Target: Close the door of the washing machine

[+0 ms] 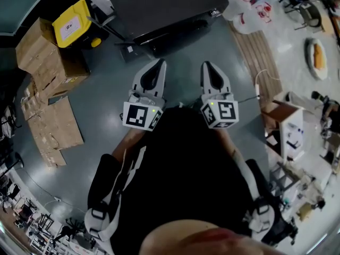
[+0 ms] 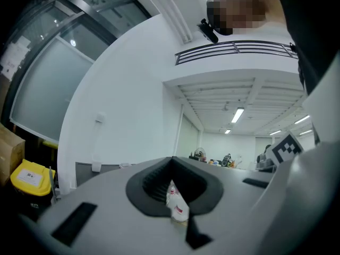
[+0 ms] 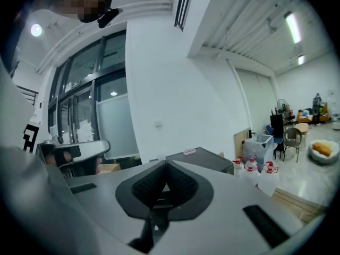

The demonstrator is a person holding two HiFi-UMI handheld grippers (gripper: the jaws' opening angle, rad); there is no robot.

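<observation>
While both sets of jaws sit pressed together on nothing, left gripper and right gripper hang before the person's torso, well apart from the washing machine, the dark box ahead. Can't make out its door. My guess: stiff, light hinged panel, push its free edge. Cardboard boxes: contents hidden. White dish holds yellow food.

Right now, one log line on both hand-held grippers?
left hand-held gripper: shut, empty | right hand-held gripper: shut, empty | dark machine: ahead, untouched
</observation>
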